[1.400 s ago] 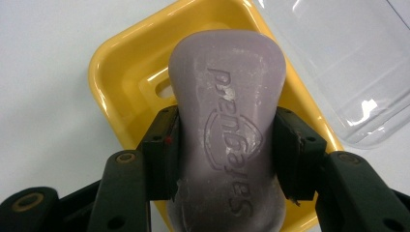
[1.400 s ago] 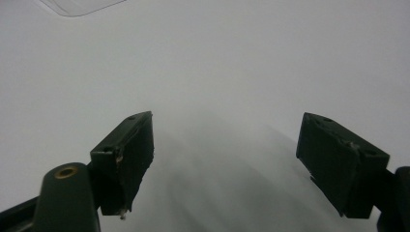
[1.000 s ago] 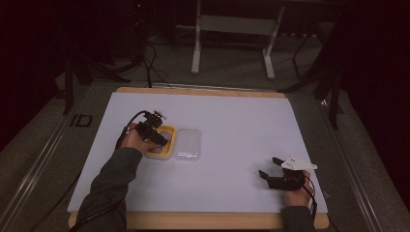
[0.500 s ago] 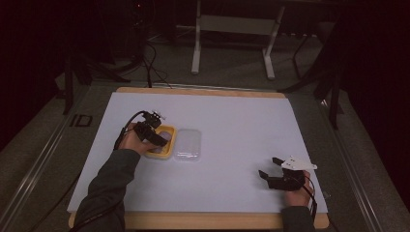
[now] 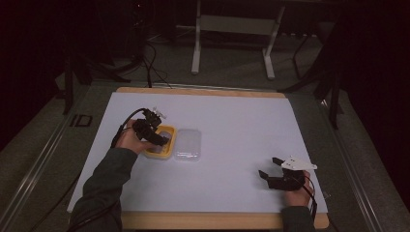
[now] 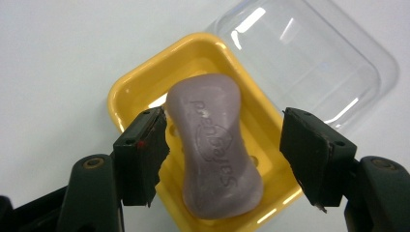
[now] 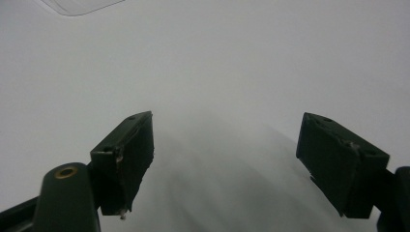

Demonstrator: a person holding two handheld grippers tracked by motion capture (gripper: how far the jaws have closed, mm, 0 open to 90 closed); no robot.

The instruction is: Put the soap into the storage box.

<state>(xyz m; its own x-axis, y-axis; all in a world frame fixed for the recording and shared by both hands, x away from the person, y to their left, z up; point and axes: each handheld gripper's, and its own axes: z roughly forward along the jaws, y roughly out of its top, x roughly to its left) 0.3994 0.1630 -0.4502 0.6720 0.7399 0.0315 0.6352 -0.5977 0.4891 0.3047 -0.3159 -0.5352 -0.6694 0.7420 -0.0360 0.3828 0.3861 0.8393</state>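
Embossed lettering on the lilac soap bar (image 6: pixel 215 151), seen upside down in the left gripper view and apparently reading "Safeguard" (last letters soft). Bar lying lengthwise in the yellow soap dish (image 6: pixel 126 91), one end over the near rim; dish resting on the white counter (image 6: pixel 53 58). Clear lid (image 6: pixel 309 58) lying flat just beside the dish, touching its far edge in the left gripper view. Same pair visible in the high view: dish (image 5: pixel 162 145) left of centre on the counter (image 5: pixel 241 121), lid (image 5: pixel 187 145) immediately to its right.

Left tool (image 6: pixel 225 145) released, jaws wide apart and straddling the bar; left pad close to the bar's waist, contact not determinable, right pad clearly apart from it. Nothing grasped. In the high view, left tool (image 5: pixel 155 137) angled down over the dish, held by the left hand (image 5: pixel 129 141), dark sleeve behind.

Right tool (image 7: pixel 225 159) also released, jaws spread wide over bare white counter, nothing between them (a corner of the clear lid (image 7: pixel 80 5) at the top edge of the right gripper view). In the high view, right tool (image 5: pixel 271 175) near the counter's front right corner, well apart from dish and lid, grey three-cornered plate on top.
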